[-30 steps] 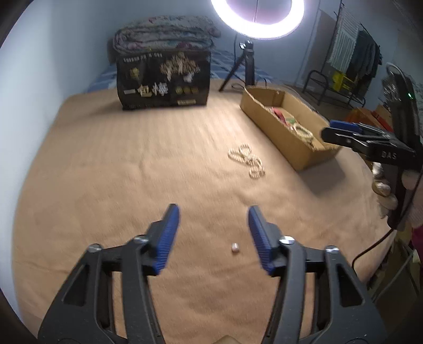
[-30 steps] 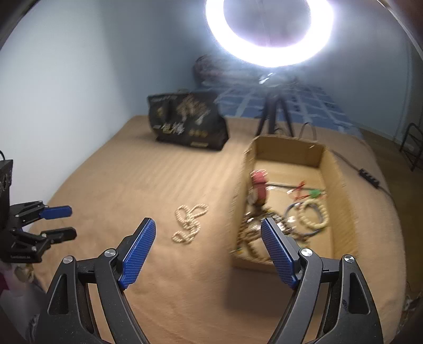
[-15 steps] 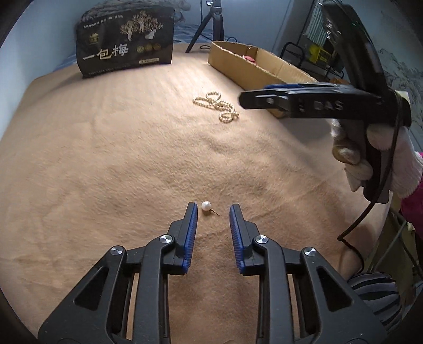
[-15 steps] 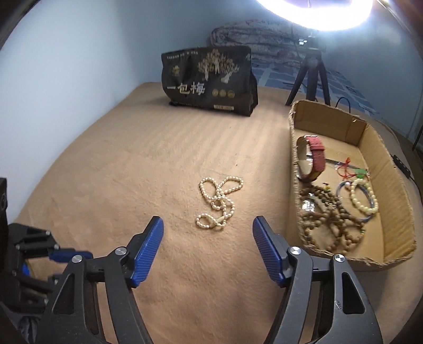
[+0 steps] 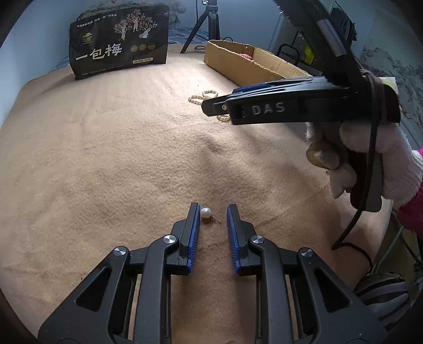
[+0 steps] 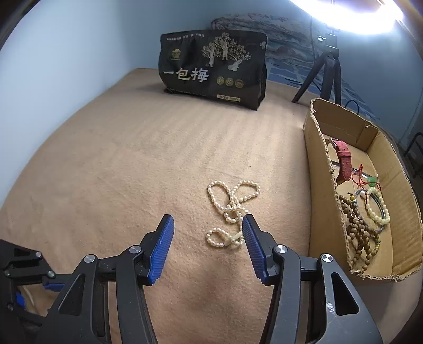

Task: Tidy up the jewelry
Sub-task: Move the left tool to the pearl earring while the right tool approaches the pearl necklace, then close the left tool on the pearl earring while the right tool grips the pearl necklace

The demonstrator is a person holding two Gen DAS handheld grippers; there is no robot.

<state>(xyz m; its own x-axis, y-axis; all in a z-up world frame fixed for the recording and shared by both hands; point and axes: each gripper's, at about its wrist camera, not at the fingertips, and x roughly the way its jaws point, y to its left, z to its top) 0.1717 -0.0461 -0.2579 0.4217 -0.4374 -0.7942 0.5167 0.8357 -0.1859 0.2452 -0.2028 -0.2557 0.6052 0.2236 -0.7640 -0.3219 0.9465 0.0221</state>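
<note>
In the left wrist view, the right tongs [image 5: 211,107] are covering most of the pearl necklace [image 5: 208,94], leaving only a few loops showing; the cardboard box [image 5: 238,66] is showing its outer wall, with its contents lying almost wholly out of sight. In the right wrist view, the ring light [image 6: 357,16] is running off the top edge, and the left tongs [image 6: 39,272] are being cut by the lower left edge.

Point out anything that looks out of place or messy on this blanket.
Two pieces lie loose on the tan blanket, outside the cardboard box that holds the other jewelry: a tangled pearl necklace and a single pearl earring, its post sticking sideways. The box's cut rim is ragged.
</note>
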